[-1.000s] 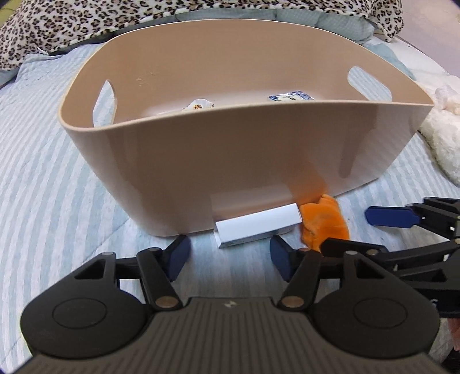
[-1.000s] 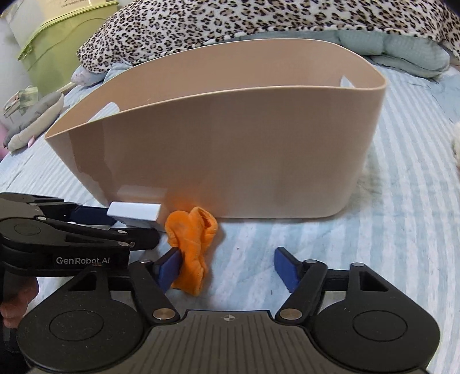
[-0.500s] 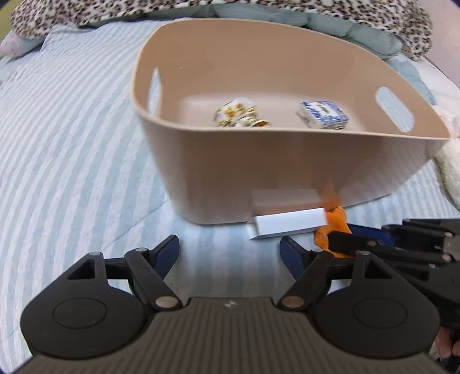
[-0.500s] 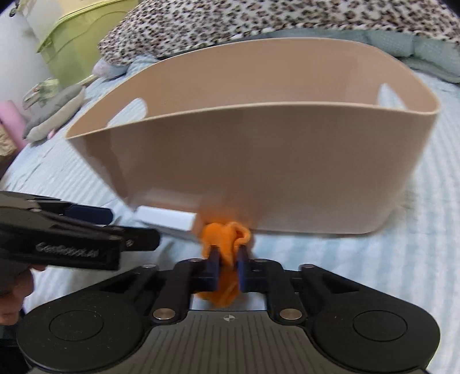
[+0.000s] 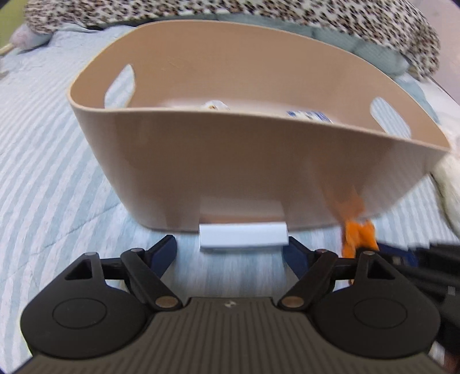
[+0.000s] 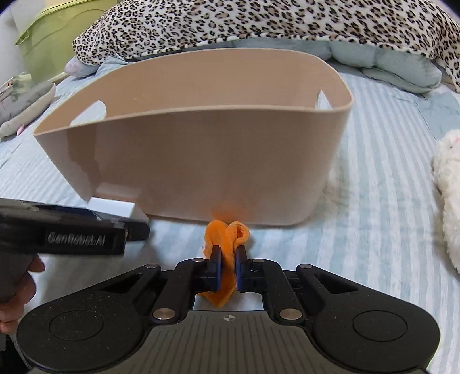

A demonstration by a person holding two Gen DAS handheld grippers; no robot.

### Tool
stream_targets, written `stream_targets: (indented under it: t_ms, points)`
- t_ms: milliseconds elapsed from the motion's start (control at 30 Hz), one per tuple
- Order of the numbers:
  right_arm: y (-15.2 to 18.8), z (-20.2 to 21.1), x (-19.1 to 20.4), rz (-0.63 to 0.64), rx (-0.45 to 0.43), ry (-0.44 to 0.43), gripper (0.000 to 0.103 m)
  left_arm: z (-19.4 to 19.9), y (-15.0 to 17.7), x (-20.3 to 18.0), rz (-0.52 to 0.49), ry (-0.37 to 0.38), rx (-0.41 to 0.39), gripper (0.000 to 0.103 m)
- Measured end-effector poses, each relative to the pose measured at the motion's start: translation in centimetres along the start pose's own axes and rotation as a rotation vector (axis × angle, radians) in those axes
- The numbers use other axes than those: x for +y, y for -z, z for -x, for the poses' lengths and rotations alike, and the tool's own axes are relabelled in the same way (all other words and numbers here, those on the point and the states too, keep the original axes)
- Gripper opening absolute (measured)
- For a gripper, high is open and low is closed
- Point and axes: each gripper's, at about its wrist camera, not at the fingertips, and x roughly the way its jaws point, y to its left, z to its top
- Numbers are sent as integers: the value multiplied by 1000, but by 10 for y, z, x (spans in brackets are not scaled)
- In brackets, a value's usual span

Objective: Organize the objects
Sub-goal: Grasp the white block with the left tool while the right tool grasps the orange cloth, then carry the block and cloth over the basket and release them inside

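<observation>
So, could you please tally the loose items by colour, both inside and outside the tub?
Orange: 1, cloth in the right gripper
White: 1, box outside the tub
Blue-and-white: 1, packet inside
Yellow-patterned: 1, packet inside
Total: 4

Beige-tan tub (image 6: 201, 161), plain glossy wall, same tan inside (image 5: 230, 72). Orange cloth (image 6: 227, 238), solid colour, between the blue pads of the black right gripper (image 6: 227, 269). White box (image 5: 243, 234), plain, pale grey-blue in shade. Left gripper (image 5: 230, 250) black with dark blue pads (image 5: 162, 250), grey ribbed body. Bedsheet (image 6: 373, 215) light blue with white stripes. Leopard-print blanket (image 6: 258, 23), black and brown spots on cream. Pale teal quilt (image 6: 388, 63). Lime green bin (image 6: 51, 34). White fluffy toy (image 6: 448, 195). Grey plush (image 6: 26, 109). In the tub: a blue-and-white patterned packet (image 5: 310, 115), a white item with yellow marks (image 5: 214, 105), blurred.
</observation>
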Motion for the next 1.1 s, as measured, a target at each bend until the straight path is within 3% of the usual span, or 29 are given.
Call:
stream_targets:
  t_ms: [133,233,633,867,1100]
  points:
    - [6,-7,1,2,-9,4,9,-5,0,-2,8,-25,5,81]
    - [8,-10,1,2,-17,0,9,-3,1,-1,-25,-48,4,61]
    - [14,15,5,-12,-53,-12,9,29,12,31,-24,29,39,60]
    - [14,62,10,-6,-131,-22,9,79,16,28,-165,16,-87,60]
    - [-4,118,11,29,-261,-22,9,121,5,19,-208,39,-196,60]
